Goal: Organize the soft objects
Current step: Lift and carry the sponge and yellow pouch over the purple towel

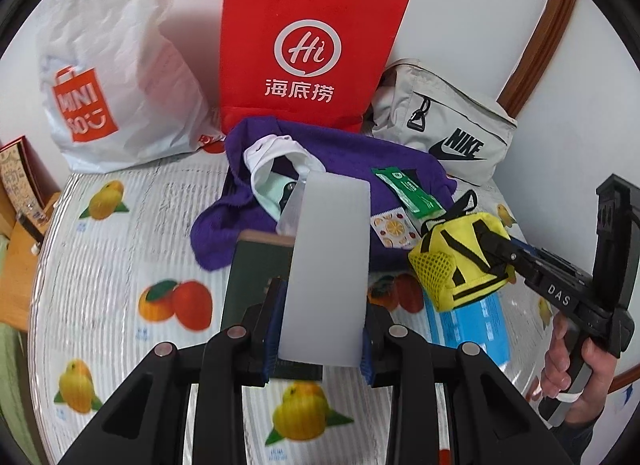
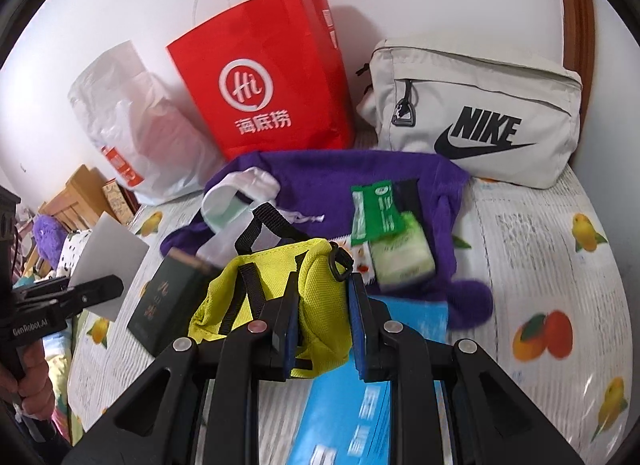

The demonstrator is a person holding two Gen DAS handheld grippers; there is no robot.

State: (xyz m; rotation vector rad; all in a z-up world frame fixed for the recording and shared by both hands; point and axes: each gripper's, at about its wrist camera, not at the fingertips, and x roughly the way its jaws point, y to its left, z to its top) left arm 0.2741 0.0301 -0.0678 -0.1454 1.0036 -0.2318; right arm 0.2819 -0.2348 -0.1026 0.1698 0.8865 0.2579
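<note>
My left gripper is shut on a frosted white plastic sheet and holds it upright above the table; it shows at the left of the right wrist view. My right gripper is shut on a yellow mesh pouch with black straps, lifted off the table; the pouch shows at the right of the left wrist view. A purple cloth lies behind, with a white sock, a green sachet and a tissue pack on it.
A red paper bag, a white Miniso plastic bag and a beige Nike bag stand against the wall. A dark green booklet and a blue packet lie on the fruit-print tablecloth.
</note>
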